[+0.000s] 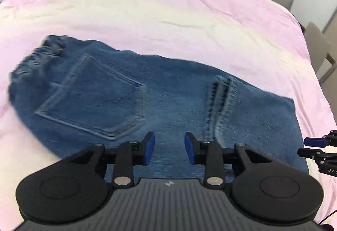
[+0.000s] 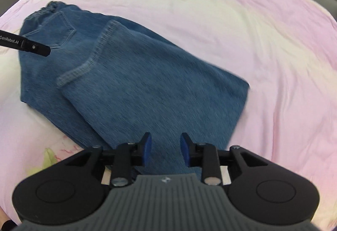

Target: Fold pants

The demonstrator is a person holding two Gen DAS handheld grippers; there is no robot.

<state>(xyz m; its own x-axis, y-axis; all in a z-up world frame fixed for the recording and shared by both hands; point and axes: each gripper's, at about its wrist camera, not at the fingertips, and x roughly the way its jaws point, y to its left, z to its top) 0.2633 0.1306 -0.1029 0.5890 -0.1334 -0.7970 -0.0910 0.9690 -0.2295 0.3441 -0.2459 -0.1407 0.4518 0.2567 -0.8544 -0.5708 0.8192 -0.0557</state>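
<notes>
Fingers (image 1: 150, 147) of both the left gripper (image 1: 169, 147) and right gripper (image 2: 165, 147) hang part-open and empty above folded jeans (image 2: 134, 83); a snagging pad could drag the doubled-over leg askew on the pink bedsheet (image 2: 263, 41).

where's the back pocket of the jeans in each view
Left wrist view: back pocket sits left of centre, just above the left gripper.
Right wrist view: same pocket is far upper left.
Shared landmark: the gathered waistband next to the pocket.
</notes>
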